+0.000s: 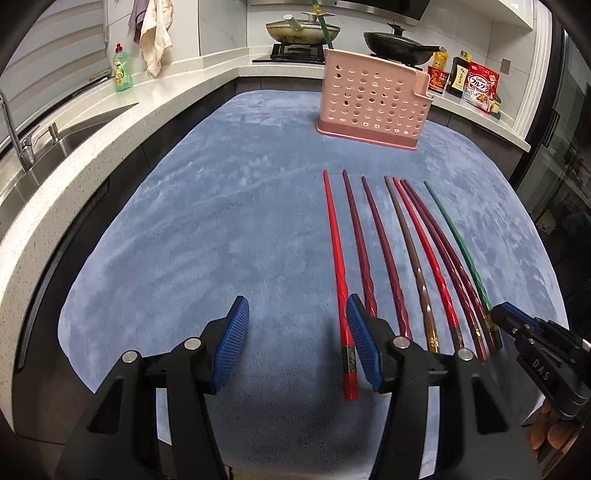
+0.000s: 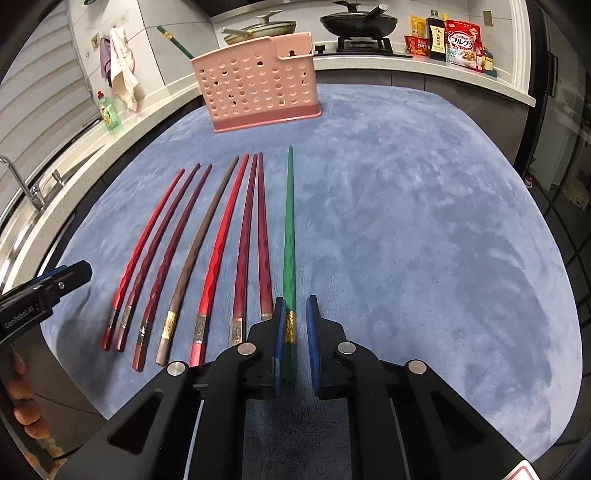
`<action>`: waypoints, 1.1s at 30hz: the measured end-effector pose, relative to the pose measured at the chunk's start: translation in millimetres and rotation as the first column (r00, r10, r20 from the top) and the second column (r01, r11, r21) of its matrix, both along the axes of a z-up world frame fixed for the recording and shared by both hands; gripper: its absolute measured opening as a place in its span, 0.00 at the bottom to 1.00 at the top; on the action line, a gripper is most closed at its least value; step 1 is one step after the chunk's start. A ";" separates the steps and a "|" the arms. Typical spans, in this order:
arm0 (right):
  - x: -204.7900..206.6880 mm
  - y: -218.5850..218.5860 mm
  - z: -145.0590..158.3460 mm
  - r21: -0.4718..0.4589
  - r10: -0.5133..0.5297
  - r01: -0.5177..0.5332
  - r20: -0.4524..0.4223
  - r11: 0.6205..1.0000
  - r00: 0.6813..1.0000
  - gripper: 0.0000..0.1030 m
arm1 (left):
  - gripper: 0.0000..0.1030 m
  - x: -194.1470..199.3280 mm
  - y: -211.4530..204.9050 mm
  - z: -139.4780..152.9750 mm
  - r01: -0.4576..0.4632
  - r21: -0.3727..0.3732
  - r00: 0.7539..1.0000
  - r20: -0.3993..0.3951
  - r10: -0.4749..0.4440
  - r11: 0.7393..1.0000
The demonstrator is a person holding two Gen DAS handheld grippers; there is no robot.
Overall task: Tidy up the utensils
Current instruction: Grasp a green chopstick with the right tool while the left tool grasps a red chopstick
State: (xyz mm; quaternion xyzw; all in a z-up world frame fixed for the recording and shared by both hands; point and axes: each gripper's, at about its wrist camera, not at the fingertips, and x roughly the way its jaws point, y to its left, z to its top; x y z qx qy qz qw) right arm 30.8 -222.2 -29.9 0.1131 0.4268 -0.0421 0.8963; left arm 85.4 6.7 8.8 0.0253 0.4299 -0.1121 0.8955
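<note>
Several chopsticks lie side by side on a blue cloth (image 1: 221, 221): red, dark red, brown and one green. My left gripper (image 1: 297, 306) is open; the butt of the leftmost red chopstick (image 1: 338, 258) lies just inside its right pad. My right gripper (image 2: 296, 301) straddles the butt of the green chopstick (image 2: 289, 221). Its left pad touches the stick, a thin gap shows at the right pad. Behind the row stands a pink perforated holder (image 1: 373, 99) (image 2: 258, 85) with another green chopstick (image 2: 177, 40) leaning out of it. Each gripper shows in the other's view (image 1: 496, 314) (image 2: 85, 269).
A white counter with a sink (image 1: 74, 136) and a faucet (image 1: 14, 129) runs along the left. A green soap bottle (image 1: 123, 70) stands there. Two pans (image 1: 303, 31) (image 1: 399, 46) sit on the stove behind, food packets (image 1: 480, 88) at the right. A person's fingers (image 2: 22, 398) show at the edge.
</note>
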 end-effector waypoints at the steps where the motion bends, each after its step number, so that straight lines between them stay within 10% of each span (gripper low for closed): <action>1: -0.1 0.4 -0.4 0.002 0.003 -0.003 -0.002 1.000 1.000 0.10 | 0.50 -0.2 0.9 -0.9 -0.001 -0.004 1.000 -0.005 0.001 1.000; 33: -25.4 -11.8 -11.0 0.013 -0.038 0.038 -0.010 0.999 0.999 0.08 | 0.47 -13.1 -8.9 -31.9 0.049 -0.044 0.993 -0.107 -0.054 0.998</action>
